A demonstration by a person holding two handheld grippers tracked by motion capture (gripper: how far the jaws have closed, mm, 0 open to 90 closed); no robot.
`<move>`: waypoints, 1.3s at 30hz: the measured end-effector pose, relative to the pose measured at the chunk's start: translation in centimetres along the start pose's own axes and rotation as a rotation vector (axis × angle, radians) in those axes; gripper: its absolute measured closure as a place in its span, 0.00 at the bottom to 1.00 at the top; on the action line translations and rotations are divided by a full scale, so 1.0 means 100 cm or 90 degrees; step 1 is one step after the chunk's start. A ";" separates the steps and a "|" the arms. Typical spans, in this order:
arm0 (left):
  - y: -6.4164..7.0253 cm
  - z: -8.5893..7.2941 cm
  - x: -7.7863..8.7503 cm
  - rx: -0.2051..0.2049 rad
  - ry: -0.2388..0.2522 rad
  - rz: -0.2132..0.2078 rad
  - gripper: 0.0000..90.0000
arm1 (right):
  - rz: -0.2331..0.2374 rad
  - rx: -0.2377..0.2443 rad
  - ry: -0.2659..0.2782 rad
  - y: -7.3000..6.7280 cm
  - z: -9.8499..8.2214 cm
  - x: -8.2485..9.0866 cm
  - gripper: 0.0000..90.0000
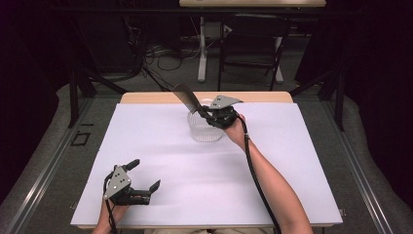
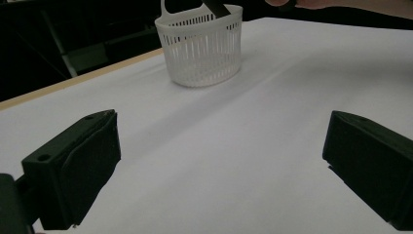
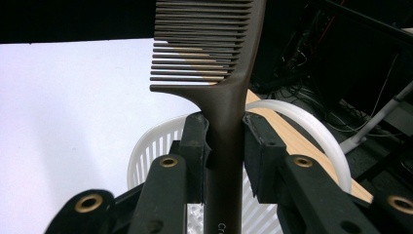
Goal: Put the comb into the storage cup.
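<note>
Right gripper (image 1: 203,113): clamped on the comb's handle, both pads pressed against it; it hangs over the basket at the far middle of the table.
Left gripper (image 1: 145,174): jaws wide apart with nothing between them, low over the sheet at the near left corner.
Comb (image 1: 186,97): dark, held tilted, its teeth end rising up and away toward the far left, above the basket's rim; in the right gripper view (image 3: 209,44) the teeth stand above the jaws and the handle runs down between them.
Basket (image 1: 204,130): white, slotted wall, standing upright on the sheet just under the right gripper; a white hoop handle arcs over it (image 3: 311,131). In the left gripper view (image 2: 202,48) it stands well ahead of the open jaws, bare sheet between.
In the way: the basket's rim and hoop sit close round the right gripper's jaws; the cable (image 1: 255,180) trails down along the right forearm.
Surface: white sheet (image 1: 195,185) covering the table, smooth; a strip of wooden edge (image 1: 146,98) shows at the far side.
Room: dark, grey floor; a chair (image 1: 253,44), a white table leg (image 1: 201,48) and loose cables (image 1: 165,53) beyond the far edge.
Open room: wide bare sheet between the two grippers and to the right of the basket; the basket is near the far edge.
</note>
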State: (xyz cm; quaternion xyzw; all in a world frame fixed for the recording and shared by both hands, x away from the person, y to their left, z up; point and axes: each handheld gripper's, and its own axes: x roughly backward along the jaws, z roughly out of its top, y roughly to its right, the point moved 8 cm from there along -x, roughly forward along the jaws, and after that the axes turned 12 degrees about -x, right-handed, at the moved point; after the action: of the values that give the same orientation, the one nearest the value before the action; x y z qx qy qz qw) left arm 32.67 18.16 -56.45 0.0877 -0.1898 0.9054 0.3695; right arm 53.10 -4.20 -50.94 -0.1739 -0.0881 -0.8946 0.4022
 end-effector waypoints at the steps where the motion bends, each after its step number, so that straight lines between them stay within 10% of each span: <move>1: 0.000 0.000 0.000 0.000 0.000 0.000 0.01 | 0.000 0.000 -0.001 0.000 0.000 0.000 0.80; 39: 0.000 0.000 0.000 -0.001 -0.001 0.000 0.01 | 0.001 0.031 -0.103 -0.003 -0.018 -0.007 0.75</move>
State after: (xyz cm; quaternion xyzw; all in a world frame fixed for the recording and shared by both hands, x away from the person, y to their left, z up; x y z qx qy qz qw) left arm 32.67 18.11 -56.48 0.0879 -0.1903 0.9053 0.3695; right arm 52.86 -4.04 -52.86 -0.2357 -0.1416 -0.8749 0.3987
